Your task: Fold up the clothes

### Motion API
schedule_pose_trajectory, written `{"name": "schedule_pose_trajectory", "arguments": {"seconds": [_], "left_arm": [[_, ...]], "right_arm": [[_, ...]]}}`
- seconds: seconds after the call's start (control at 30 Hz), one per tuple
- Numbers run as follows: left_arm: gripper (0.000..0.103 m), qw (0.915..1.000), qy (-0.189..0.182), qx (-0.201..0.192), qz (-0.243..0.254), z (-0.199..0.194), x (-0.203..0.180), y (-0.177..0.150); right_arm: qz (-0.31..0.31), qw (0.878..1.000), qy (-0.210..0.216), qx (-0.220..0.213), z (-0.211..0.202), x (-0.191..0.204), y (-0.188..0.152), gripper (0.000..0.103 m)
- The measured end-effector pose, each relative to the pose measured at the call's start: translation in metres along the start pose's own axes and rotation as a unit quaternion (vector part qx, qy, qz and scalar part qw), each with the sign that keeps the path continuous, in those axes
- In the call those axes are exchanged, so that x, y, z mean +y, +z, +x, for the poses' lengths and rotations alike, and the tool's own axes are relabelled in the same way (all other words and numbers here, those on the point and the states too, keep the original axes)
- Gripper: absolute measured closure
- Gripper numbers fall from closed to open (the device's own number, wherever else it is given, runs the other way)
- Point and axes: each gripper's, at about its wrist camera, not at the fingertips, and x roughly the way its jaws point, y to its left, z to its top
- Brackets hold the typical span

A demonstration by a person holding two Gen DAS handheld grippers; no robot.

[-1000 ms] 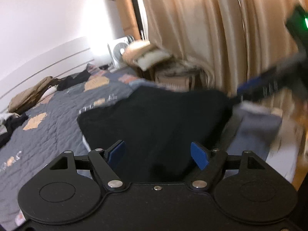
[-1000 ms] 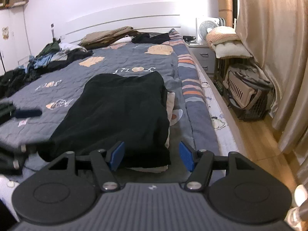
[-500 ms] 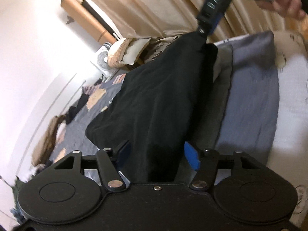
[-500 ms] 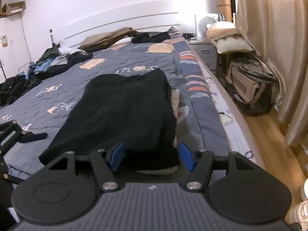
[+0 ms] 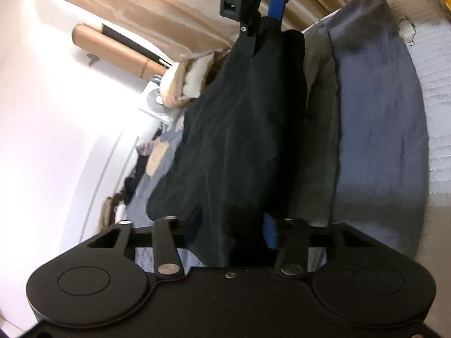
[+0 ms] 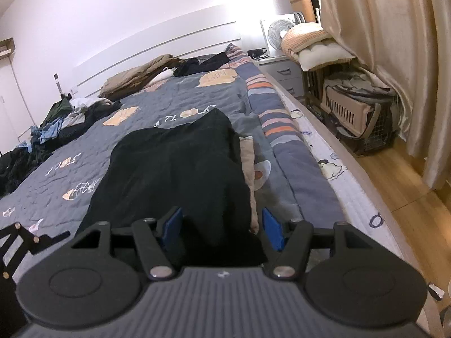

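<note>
**Closing on both near corners of the black garment**

Lying lengthwise on the grey quilted bed [image 6: 174, 104], the black garment [image 6: 174, 169] stretches away from both cameras, with a beige garment [image 6: 249, 157] peeking out beneath its right edge.

The left claw [image 5: 228, 232] is rolled well over to one side, and its jaws are closing with the garment's near corner bunched between them; the blue pad [image 5: 270, 232] on one side sits against the dark cloth, but the other pad is hidden in shadow, so I cannot tell whether the cloth is pinched.

The right claw [image 6: 222, 229] has the other near corner between its blue pads [image 6: 272, 232] — its jaws are closing too, yet a gap shows on each side of the fabric, so it stands open around the cloth.

In the left view the right claw's fingers reach the far end of the garment's hem. Loose clothes [image 6: 56, 124] are heaped at the bed's far left, and tan curtains [image 6: 375, 28] hang on the right.
</note>
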Motion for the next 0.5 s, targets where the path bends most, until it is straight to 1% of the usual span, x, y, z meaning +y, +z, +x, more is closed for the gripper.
{"name": "schedule_pose_trajectory", "arguments": {"seconds": [0.03,0.07,0.1,0.17,0.23,0.27,0.3,0.47,0.5], "left_arm": [[0.076,1.0000,0.000,0.005,0.001,0.002,0.001,0.000],[0.079,0.9999,0.003,0.011,0.006,0.002,0.001,0.000],[0.083,0.9998,0.005,0.016,0.010,0.002,0.001,-0.001],[0.083,0.9996,0.014,0.023,0.008,0.001,0.005,-0.004],[0.082,0.9987,0.023,0.043,0.013,0.005,0.007,-0.008],[0.080,0.9982,0.026,0.052,0.015,0.007,0.008,-0.010],[0.079,0.9978,0.025,0.059,0.020,0.010,0.007,-0.012],[0.080,0.9977,0.013,0.064,0.021,0.018,0.003,-0.013],[0.083,0.9977,0.011,0.064,0.020,0.019,0.003,-0.013]], "right_arm": [[0.000,1.000,-0.001,-0.001,0.001,0.001,0.000,0.066],[-0.002,1.000,-0.003,-0.001,0.001,0.002,0.000,0.073],[-0.006,1.000,-0.006,-0.001,0.001,0.003,0.000,0.075],[-0.012,1.000,-0.012,-0.002,0.000,0.002,0.000,0.081],[-0.019,1.000,-0.017,-0.001,0.000,0.002,0.000,0.083],[-0.023,1.000,-0.020,0.000,0.000,0.002,-0.001,0.083],[-0.027,0.999,-0.023,0.001,0.001,0.003,-0.002,0.083],[-0.038,0.999,-0.033,0.005,0.003,0.005,-0.004,0.083],[-0.041,0.999,-0.032,0.004,0.002,0.005,-0.004,0.083]]}}
